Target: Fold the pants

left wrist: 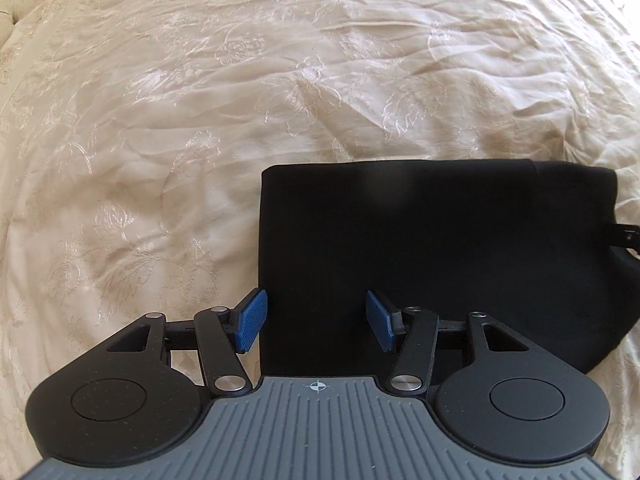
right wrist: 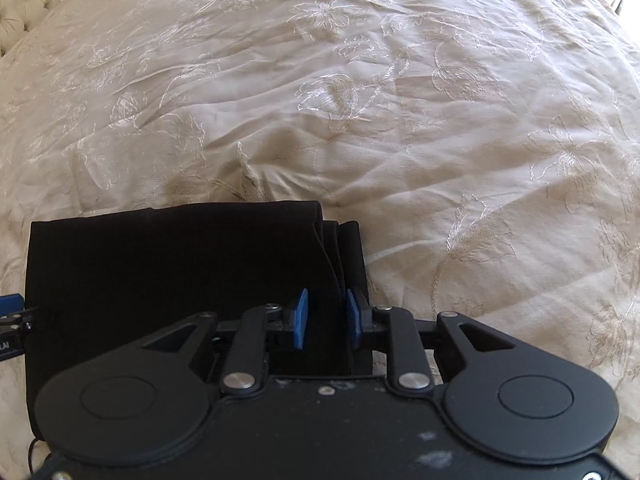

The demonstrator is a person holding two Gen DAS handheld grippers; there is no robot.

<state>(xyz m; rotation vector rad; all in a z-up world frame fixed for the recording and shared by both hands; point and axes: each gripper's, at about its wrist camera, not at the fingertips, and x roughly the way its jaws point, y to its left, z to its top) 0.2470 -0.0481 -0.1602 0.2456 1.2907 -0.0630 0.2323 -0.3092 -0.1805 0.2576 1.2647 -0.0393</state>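
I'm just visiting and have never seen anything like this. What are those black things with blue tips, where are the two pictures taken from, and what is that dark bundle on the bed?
There is no robot here. A person holds a hand tool in each hand, and each tool carries a wide-angle camera looking forward along its two jaws, which have blue pads. So one picture looks out from the left gripper and the other from the right gripper.

The dark bundle is a pair of black pants, already folded into a compact rectangle with stacked layers showing at one edge. It lies on a cream embroidered bedspread.

Both pairs of jaws stand apart, the left wider than the right. They hover at the near edge of the pants and hold nothing.
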